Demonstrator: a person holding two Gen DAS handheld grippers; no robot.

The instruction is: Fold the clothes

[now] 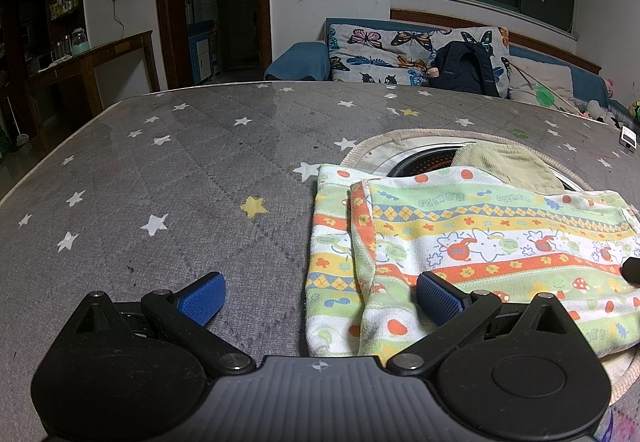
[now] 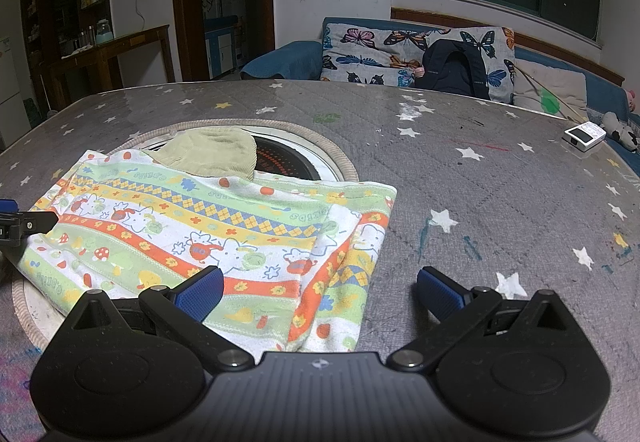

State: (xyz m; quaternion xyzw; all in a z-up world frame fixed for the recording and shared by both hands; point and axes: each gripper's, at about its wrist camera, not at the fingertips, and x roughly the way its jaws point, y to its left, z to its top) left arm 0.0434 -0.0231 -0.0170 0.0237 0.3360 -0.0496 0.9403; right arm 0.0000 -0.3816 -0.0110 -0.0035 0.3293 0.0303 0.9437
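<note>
Grey, star-printed cloth covers the tabletop (image 1: 180, 178) in front of you, with a sofa (image 1: 304, 58) and dark window behind it. Your folded cloth (image 1: 472, 242), striped in green, orange and yellow with cartoon prints, lies flat over the near part of a round rimmed inset (image 1: 400, 140) in the tabletop. A beige garment (image 1: 508, 162) sits just behind it, partly over the inset's dark centre.

Your left tongs (image 1: 320, 296) are spread wide and grip nothing; the left pad hangs over bare tabletop, the right pad over the cloth's left folded edge. Whether that pad touches the fabric, you cannot tell.

Your right tongs (image 2: 320, 292) are likewise spread and hold nothing, straddling the cloth's right corner, with one pad over the fabric and the other over the tabletop. A small white device (image 2: 584, 136) lies far off to the right.
</note>
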